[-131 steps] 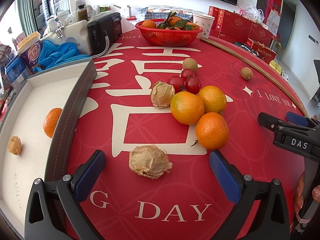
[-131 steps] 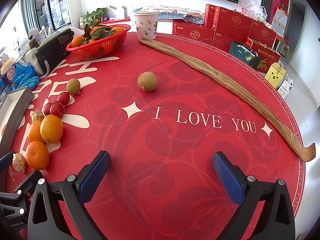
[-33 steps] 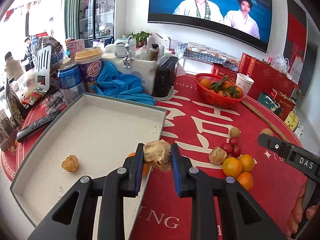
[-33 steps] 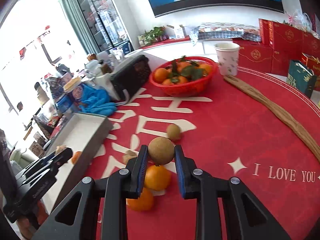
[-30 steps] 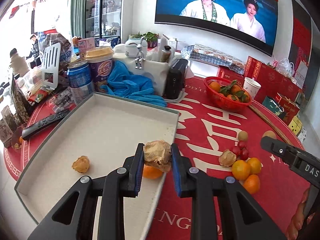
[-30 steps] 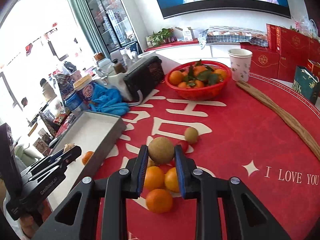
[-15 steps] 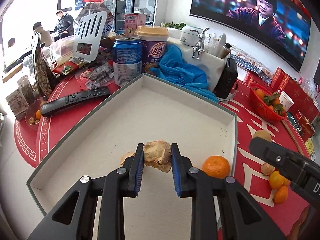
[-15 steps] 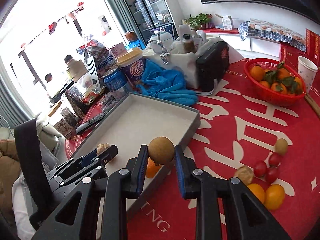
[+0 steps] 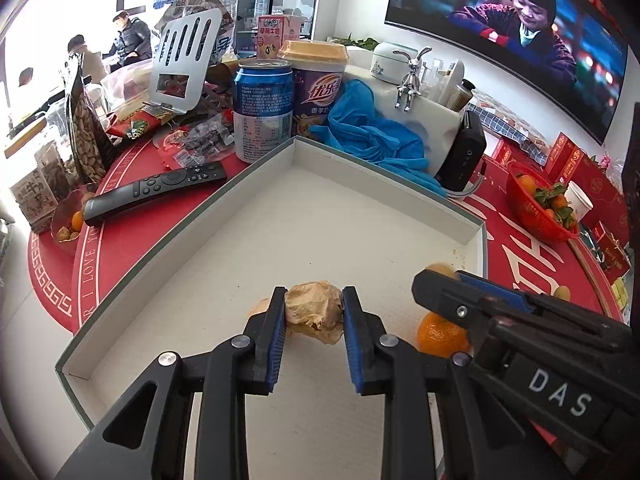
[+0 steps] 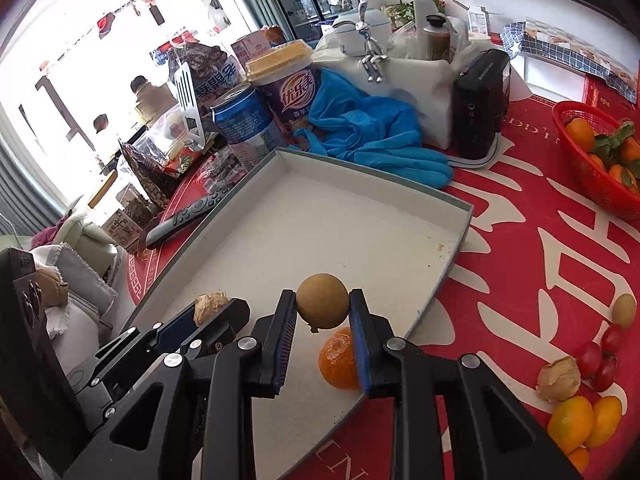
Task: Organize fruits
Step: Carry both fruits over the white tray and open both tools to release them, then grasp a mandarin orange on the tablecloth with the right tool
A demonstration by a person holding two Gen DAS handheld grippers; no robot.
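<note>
My left gripper (image 9: 314, 314) is shut on a papery husked fruit (image 9: 314, 312) and holds it over the white tray (image 9: 360, 168). Another husked fruit (image 9: 259, 305) lies on the tray floor just behind it. My right gripper (image 10: 322, 312) is shut on a round brown fruit (image 10: 322, 307) above the tray's (image 10: 452, 256) near right part, over an orange (image 10: 338, 358) that lies in the tray. The orange (image 9: 440, 332) also shows in the left wrist view, beside the right gripper (image 9: 452, 284).
On the red cloth to the right lie a husked fruit (image 10: 558, 378), cherry tomatoes (image 10: 598, 356), oranges (image 10: 584, 422) and a small brown fruit (image 10: 624, 309). A red basket (image 10: 592, 164) of oranges stands further back. A remote (image 9: 154, 190), can (image 9: 262, 110), cup and blue gloves (image 9: 372, 136) crowd the tray's far side.
Both grippers have moved left over the tray with their fruits and dropped lower. The right gripper now hangs close beside the left one.
</note>
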